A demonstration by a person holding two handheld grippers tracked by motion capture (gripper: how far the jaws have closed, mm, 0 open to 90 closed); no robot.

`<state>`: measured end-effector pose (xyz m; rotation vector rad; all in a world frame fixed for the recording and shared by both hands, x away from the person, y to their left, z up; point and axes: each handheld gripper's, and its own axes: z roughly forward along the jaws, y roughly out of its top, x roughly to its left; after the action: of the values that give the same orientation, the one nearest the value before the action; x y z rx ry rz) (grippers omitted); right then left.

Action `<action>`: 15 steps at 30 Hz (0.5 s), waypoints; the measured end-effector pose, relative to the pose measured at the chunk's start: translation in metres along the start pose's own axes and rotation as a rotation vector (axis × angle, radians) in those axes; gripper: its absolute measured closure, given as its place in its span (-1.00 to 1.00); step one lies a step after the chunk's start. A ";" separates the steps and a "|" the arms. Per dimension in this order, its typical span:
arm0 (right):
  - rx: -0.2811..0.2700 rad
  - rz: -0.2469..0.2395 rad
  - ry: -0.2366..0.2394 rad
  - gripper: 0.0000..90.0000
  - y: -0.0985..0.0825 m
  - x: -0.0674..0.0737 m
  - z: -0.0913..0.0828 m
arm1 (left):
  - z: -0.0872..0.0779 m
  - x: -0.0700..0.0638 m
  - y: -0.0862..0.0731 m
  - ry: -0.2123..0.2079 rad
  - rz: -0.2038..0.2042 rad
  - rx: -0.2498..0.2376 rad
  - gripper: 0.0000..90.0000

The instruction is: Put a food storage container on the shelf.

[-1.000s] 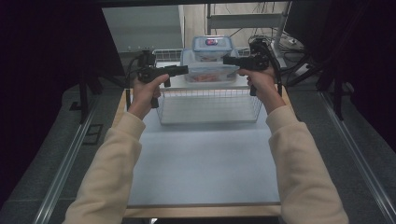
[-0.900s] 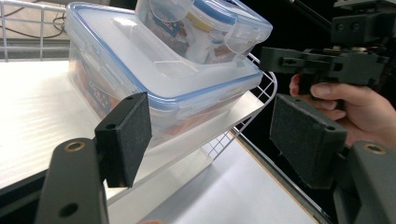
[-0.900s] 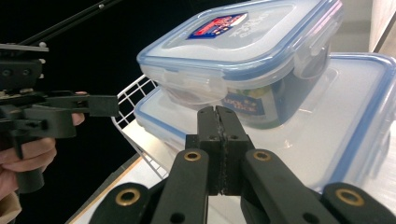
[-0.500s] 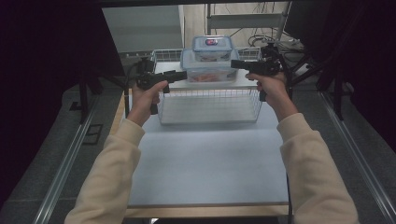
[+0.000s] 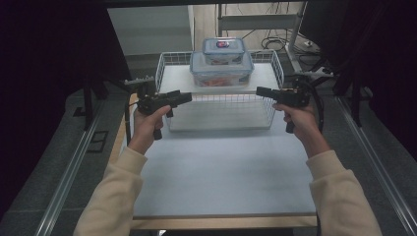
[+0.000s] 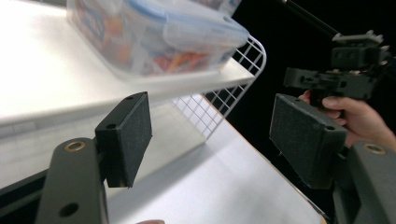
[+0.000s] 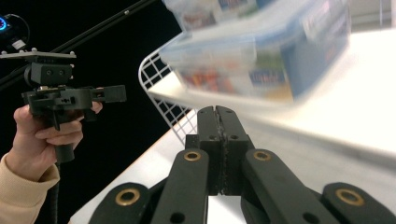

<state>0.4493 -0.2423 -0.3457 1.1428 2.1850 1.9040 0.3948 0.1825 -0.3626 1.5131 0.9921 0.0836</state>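
Two stacked clear plastic lidded boxes [image 5: 222,64] sit untouched on a white wire shelf [image 5: 275,66]; left gripper [image 5: 179,98] gapes wide and empty, right gripper [image 5: 263,91] closed on nothing, work seemingly unstarted.

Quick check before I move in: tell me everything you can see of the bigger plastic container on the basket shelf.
The larger container is a clear rectangular plastic box with a blue-rimmed snap-on lid, shut. Colourful items, orange and red among them, show through its walls; what they are is unclear. It sits upright on the white shelf of the wire basket, near its back. A smaller lidded container is stacked on its lid. Neither gripper touches it.
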 end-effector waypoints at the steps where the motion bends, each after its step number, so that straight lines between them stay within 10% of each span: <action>1: 0.002 0.000 -0.001 0.99 -0.006 -0.001 -0.002 | -0.002 -0.001 -0.005 0.006 0.009 0.004 -0.35; 15: 0.113 0.002 -0.002 0.67 -0.110 -0.005 -0.025 | -0.030 0.005 -0.096 0.026 0.002 0.062 -0.36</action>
<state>0.3862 -0.2647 -0.4373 1.1627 2.3174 1.7998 0.3308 0.1966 -0.4387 1.5732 1.0221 0.0753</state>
